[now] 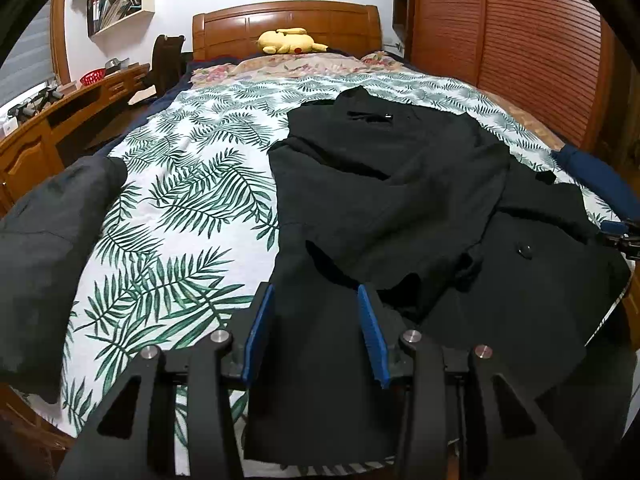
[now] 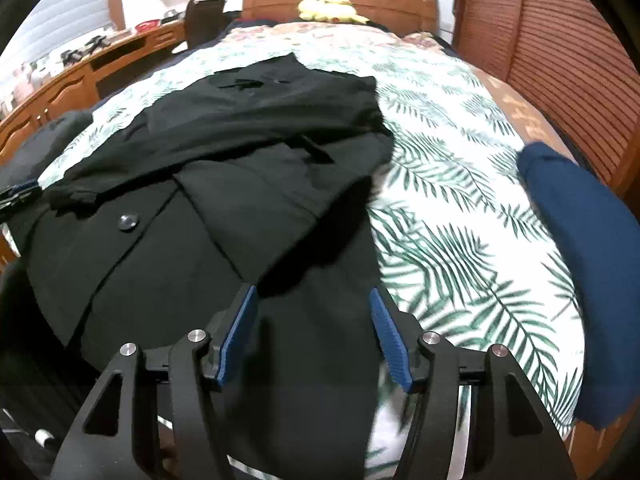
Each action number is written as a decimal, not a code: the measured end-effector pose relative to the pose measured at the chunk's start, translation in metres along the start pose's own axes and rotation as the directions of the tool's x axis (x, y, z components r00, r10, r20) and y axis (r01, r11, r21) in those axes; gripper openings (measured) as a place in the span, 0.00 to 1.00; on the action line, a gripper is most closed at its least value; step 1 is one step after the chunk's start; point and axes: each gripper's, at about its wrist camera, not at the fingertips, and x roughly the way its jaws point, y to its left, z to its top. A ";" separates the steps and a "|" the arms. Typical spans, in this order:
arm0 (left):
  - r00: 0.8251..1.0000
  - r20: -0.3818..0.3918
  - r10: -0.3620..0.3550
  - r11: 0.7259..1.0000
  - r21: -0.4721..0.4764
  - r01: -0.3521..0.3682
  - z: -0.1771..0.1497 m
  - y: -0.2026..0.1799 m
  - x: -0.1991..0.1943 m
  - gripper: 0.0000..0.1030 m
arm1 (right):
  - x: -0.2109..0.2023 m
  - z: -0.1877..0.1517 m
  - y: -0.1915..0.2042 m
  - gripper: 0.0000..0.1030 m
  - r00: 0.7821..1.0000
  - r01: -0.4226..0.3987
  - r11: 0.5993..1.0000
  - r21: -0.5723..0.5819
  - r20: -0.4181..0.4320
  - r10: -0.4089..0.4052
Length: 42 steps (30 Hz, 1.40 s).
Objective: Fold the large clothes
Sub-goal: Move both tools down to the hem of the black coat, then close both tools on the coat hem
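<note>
A large black coat (image 1: pixel 400 200) lies spread on the leaf-print bedspread (image 1: pixel 180 200), partly folded over itself, with a dark button (image 1: pixel 524 249) showing. My left gripper (image 1: pixel 316 288) hovers over the coat's near left hem. Its blue pads stand apart and the cloth lies below them, not pinched. In the right wrist view the same coat (image 2: pixel 240 160) fills the left half. My right gripper (image 2: pixel 313 288) is open above the coat's near right edge. Each gripper shows at the other view's border: the right gripper (image 1: pixel 624 236) and the left gripper (image 2: pixel 16 196).
A grey garment (image 1: pixel 40 260) lies at the bed's left edge and a navy one (image 2: pixel 580 240) at its right edge. A yellow plush toy (image 1: pixel 288 42) rests by the wooden headboard. A wooden desk (image 1: pixel 60 120) runs along the left, slatted wardrobe doors (image 1: pixel 520 40) along the right.
</note>
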 end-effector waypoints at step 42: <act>0.995 -0.061 -0.075 0.993 -0.091 0.069 -0.051 0.026 -0.020 0.31 | -0.006 -0.038 0.003 0.48 0.998 -0.069 0.997 -0.041 -0.017 0.068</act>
